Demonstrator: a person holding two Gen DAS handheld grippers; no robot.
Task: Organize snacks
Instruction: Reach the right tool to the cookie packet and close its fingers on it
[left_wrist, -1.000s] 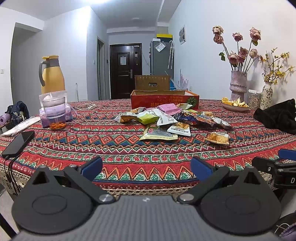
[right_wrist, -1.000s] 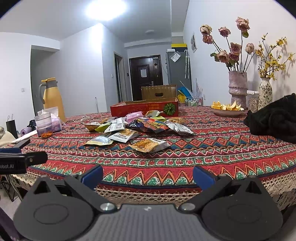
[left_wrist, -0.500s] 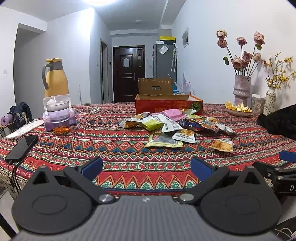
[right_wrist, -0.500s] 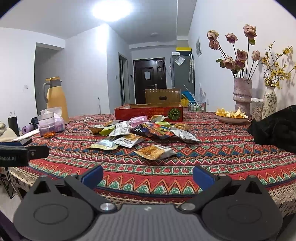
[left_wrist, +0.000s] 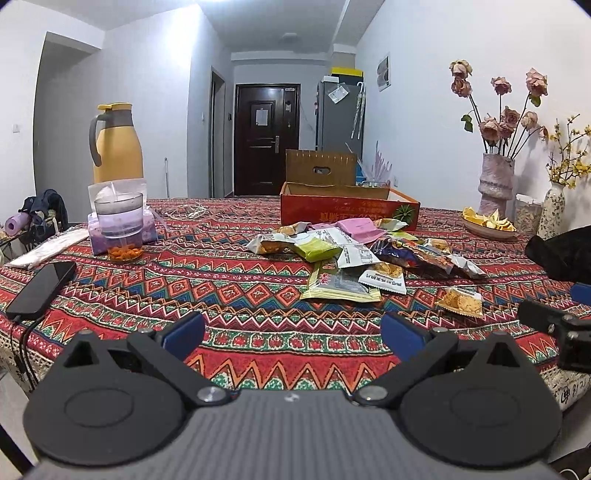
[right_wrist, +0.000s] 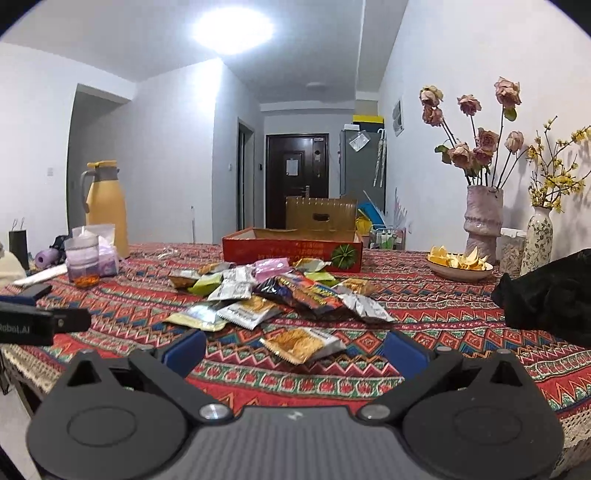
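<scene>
The black body of the left gripper (right_wrist: 26, 328), seen at the left edge of the right wrist view, carries white lettering reading "Robot.AI". Print on the red cardboard box (right_wrist: 291, 252) and the snack packets is too blurred to read.

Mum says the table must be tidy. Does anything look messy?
Yes. The snack packets lie scattered in a loose heap on the tablecloth, some overlapping, none visibly inside the red box behind them.

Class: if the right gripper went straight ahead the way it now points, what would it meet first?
Probably the lone orange snack packet, which lies on the tablecloth directly ahead of the open right gripper and nearer than the snack pile. Height above the table is unclear, so it might pass over.
</scene>
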